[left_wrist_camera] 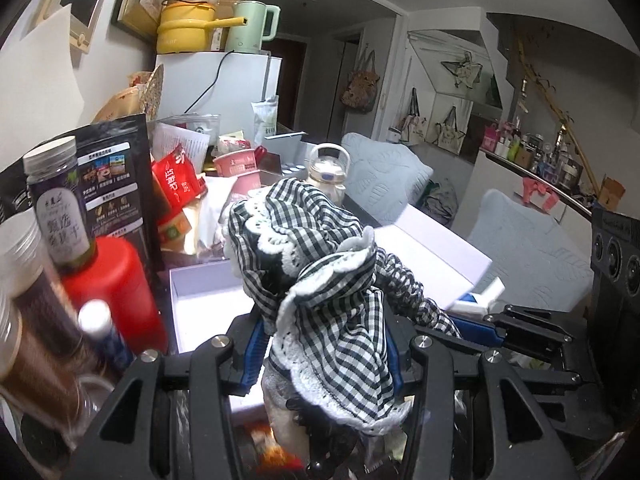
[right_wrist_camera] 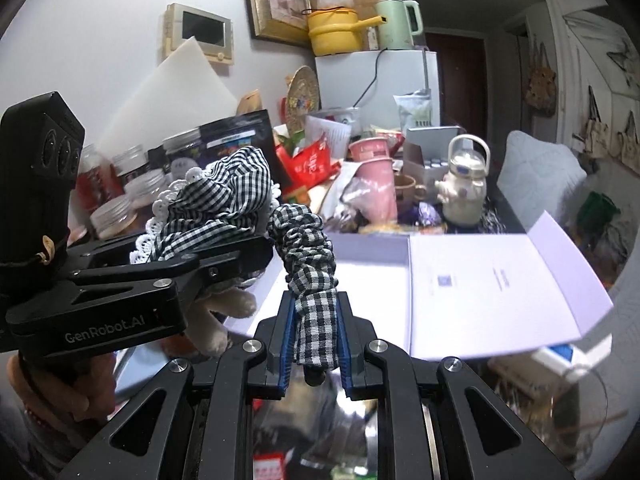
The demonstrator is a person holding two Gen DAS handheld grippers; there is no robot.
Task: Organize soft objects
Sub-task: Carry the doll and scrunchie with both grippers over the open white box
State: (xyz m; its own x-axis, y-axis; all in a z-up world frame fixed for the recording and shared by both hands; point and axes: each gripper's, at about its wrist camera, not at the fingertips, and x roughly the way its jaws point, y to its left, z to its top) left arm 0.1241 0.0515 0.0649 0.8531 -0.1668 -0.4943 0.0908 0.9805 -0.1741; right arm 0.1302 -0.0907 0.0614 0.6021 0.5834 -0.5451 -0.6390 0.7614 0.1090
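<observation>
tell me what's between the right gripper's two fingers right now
The gingham strap of the checked soft toy, pinched between the right gripper fingers; the right wrist view shows it.

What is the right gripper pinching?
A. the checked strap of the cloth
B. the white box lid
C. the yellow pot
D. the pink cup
A: in the right wrist view the right gripper has its blue pads closed on the black-and-white checked strap, which runs up to the checked cloth held by the left gripper.

Two wrist fisheyes, close behind each tool, angled downward, both sharing the white box (left_wrist_camera: 432, 248) (right_wrist_camera: 480, 280), cluttered table beyond
</observation>
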